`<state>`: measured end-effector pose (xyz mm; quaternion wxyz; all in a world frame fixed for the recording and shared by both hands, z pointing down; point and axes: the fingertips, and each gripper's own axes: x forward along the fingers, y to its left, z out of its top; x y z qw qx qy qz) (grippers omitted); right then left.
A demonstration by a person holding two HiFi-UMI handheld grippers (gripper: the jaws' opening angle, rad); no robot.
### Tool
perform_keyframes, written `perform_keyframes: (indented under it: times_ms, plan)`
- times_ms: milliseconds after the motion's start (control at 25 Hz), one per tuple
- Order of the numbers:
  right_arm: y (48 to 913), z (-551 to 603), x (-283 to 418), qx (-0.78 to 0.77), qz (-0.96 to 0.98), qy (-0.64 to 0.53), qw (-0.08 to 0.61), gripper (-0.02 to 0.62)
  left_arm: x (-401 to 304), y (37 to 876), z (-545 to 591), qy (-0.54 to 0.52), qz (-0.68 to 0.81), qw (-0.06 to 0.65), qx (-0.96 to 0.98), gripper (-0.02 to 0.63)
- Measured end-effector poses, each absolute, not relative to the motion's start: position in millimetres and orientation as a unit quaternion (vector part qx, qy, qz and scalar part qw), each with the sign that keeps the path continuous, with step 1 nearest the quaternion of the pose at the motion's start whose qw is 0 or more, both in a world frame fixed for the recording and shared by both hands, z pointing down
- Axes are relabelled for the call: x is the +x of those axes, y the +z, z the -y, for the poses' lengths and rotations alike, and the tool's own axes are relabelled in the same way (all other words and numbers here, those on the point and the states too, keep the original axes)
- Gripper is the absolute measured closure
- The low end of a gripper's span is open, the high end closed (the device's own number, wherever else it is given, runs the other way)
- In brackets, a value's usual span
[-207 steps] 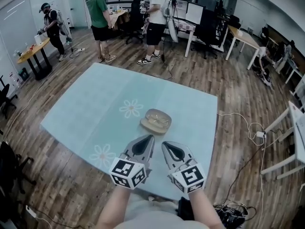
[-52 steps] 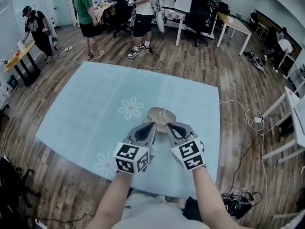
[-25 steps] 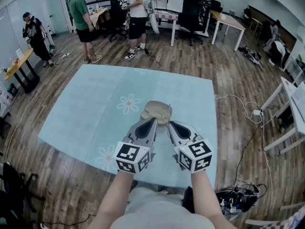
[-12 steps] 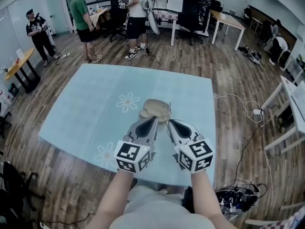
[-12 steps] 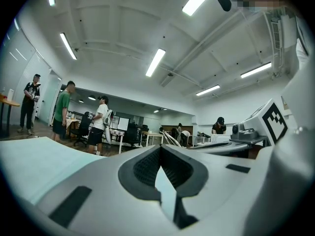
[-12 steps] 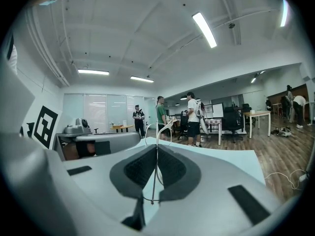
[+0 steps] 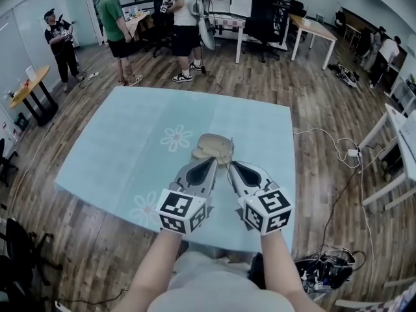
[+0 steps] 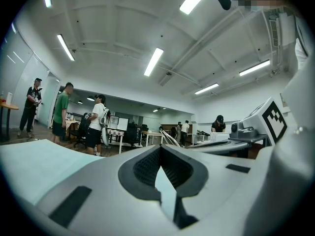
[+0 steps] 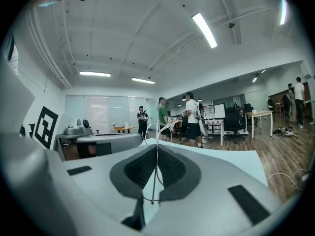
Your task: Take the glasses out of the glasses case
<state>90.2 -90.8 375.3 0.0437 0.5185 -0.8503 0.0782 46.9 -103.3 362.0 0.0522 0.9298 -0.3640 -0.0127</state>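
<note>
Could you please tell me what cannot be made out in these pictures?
- Head view: whether the tan oval glasses case is open; too small, near edge behind left gripper and right gripper.
- Right gripper view: lenses of the thin wire-framed glasses, hidden by the jaws.
- Left gripper view: case hidden by jaws.

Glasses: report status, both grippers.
Right gripper shut on glasses wire arm. Left gripper shut, empty. Glasses case on table ahead. Nothing in the way.

One table, one glasses case, one pair of glasses — and two grippers, the left gripper and the right gripper.
</note>
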Motion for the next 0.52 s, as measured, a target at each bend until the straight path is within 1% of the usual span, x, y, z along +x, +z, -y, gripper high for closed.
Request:
perform_keyframes:
  times_ms: [520]
  plan:
    - [373.6,81.2,89.3,0.514,0.853,0.074,0.049,0.58,52.2,358.8,94.7,-0.013,0.361,0.046,0.931,0.597]
